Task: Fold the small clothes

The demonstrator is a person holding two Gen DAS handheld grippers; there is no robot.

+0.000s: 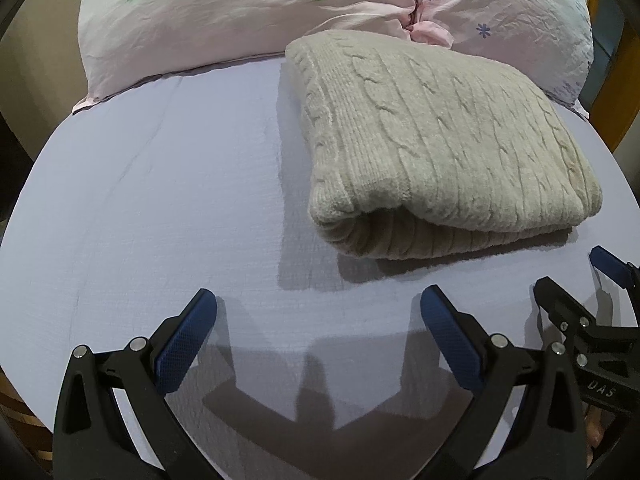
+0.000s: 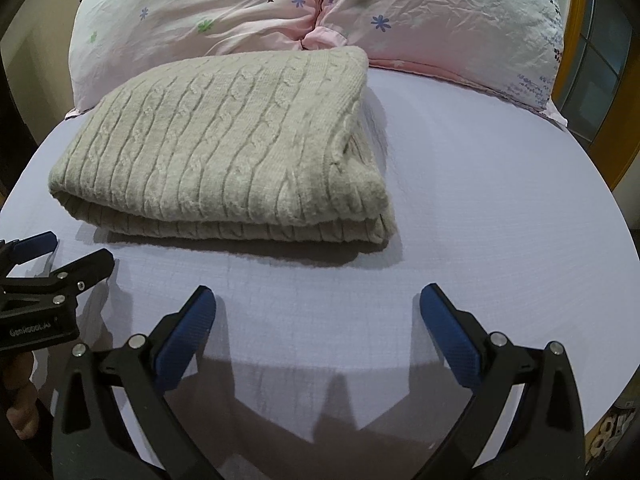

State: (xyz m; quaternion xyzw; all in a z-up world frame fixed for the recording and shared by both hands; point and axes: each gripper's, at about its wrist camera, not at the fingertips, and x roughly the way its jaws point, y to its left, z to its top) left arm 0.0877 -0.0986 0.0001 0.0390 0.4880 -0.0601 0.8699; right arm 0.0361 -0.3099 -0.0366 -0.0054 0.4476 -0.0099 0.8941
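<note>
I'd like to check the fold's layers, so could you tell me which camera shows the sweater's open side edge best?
The right wrist view: the folded sweater shows its stacked layers parting along its right edge. The left wrist view shows the sweater from the rounded, closed fold side, so that edge is hidden.

Even, moderately bright indoor light from above and behind cameras. Crisp shadows on lilac sheet (image 1: 160,200) at bottom centre, softer shadow beneath folded sweater (image 2: 224,148). Strong fisheye bending, dark vignette corners. No glare; focus sharp.
</note>
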